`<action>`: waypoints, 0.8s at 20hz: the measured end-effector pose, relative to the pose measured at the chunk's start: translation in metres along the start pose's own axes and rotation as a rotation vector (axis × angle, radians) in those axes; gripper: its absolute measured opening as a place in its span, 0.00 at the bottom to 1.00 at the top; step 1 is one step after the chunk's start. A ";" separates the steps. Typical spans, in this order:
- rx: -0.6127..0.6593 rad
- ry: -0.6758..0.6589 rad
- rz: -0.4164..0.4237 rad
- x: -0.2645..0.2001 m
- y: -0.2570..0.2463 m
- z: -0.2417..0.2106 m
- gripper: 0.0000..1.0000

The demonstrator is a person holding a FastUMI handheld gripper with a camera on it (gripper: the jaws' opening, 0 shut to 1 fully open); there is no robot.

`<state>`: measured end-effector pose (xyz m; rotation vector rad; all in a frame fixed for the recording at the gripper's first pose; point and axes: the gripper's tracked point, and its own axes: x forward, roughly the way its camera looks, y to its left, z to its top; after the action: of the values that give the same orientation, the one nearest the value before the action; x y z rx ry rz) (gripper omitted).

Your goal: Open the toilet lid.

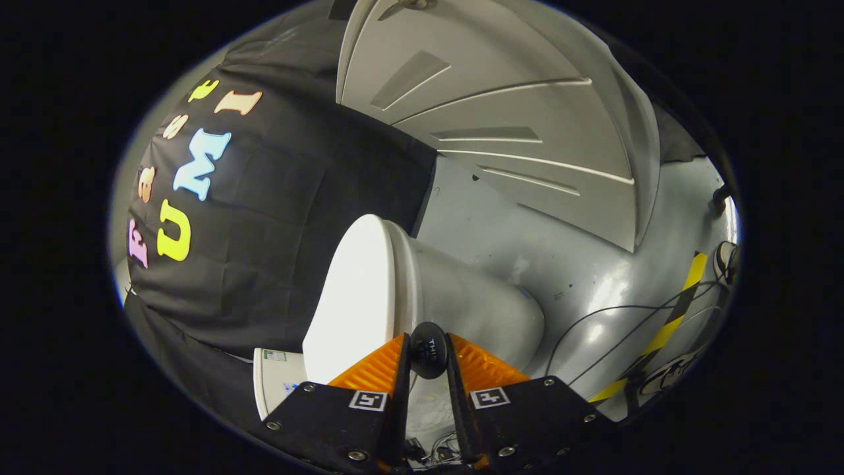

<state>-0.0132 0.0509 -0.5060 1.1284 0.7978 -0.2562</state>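
1. Booth setting: a glossy grey floor and a black cloth wall are seen rolled sideways, so the tongs are judged to be held turned on their side.
2. The toilet lid is seen as a white slab lying against the bowl, with no clear gap between them. It is judged shut, or barely cracked.
3. A black knob sits at the lid's near edge. It is presumably fitted as a handle, since the thin lid rim itself offers little to pinch.
4. The gripper is closed down to a narrow gap with the knob caught in it. Both ribbed fingers appear to press on the knob's sides, and nothing else is held.
5. The grip is placed at the edge farthest from the hinge, likely for leverage. The lift is judged not yet done, or only just begun.
6. The next move would call for an arc about the hinge; a straight pull could let the round knob slip out.
7. A white box-like part is seen at the lid's far end by the cloth, possibly the cistern; this cannot be confirmed.
8. Beyond the bowl, cables and striped tape lie on the floor, well clear of the lid's swing.
9. A grey ribbed panel stands at the floor's far edge.
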 end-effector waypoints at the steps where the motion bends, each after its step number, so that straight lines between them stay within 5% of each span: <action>1: 0.001 -0.005 -0.001 -0.001 0.000 0.001 0.29; 6: 0.042 -0.015 0.023 -0.002 0.002 0.003 0.17; 16: -0.074 -0.040 0.001 -0.002 0.005 0.008 0.01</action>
<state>-0.0084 0.0453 -0.4992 1.0510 0.7650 -0.2460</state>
